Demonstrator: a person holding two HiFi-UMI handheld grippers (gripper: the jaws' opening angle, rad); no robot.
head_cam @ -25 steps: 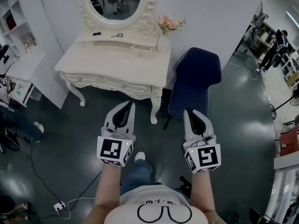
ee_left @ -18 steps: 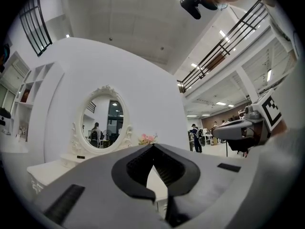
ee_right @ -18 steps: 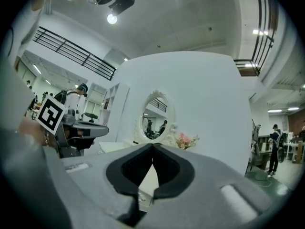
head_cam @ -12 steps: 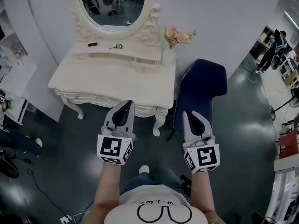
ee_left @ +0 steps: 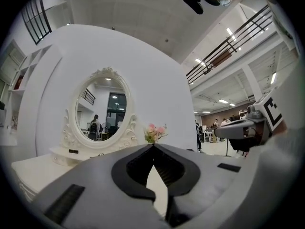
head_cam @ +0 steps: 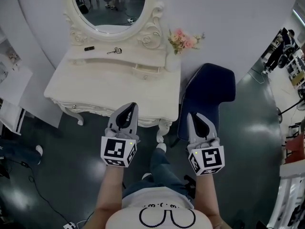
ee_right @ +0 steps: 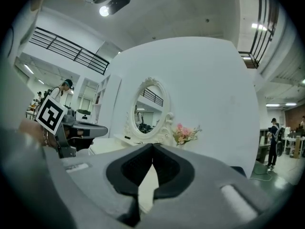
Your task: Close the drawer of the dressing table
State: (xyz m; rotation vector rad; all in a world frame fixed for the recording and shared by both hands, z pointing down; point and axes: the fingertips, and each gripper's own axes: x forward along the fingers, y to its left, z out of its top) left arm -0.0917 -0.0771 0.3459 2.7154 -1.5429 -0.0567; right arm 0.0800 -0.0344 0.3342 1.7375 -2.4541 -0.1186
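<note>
The white dressing table (head_cam: pixel 95 92) stands against the wall under its oval mirror (head_cam: pixel 107 4). A small drawer (head_cam: pixel 145 70) in the raised shelf below the mirror sticks out a little. My left gripper (head_cam: pixel 132 105) is shut and holds nothing, its tips over the table's front edge. My right gripper (head_cam: pixel 190 114) is also shut and holds nothing, hanging off the table's right corner in front of the chair. In the left gripper view the shut left gripper (ee_left: pixel 153 145) points level at the mirror (ee_left: pixel 97 109). The right gripper (ee_right: pixel 153 146) faces the mirror (ee_right: pixel 150 111) too.
A dark blue chair (head_cam: pixel 207 94) stands right of the table. A vase of pink flowers (head_cam: pixel 183 42) sits on the table's back right corner. A small black item (head_cam: pixel 89 48) and a dark wiry thing (head_cam: pixel 114 51) lie on the shelf. White shelving (head_cam: pixel 12 87) is left.
The person has walked toward the dressing table. Both grippers, still shut, have come from over the floor up to the table's front edge.
</note>
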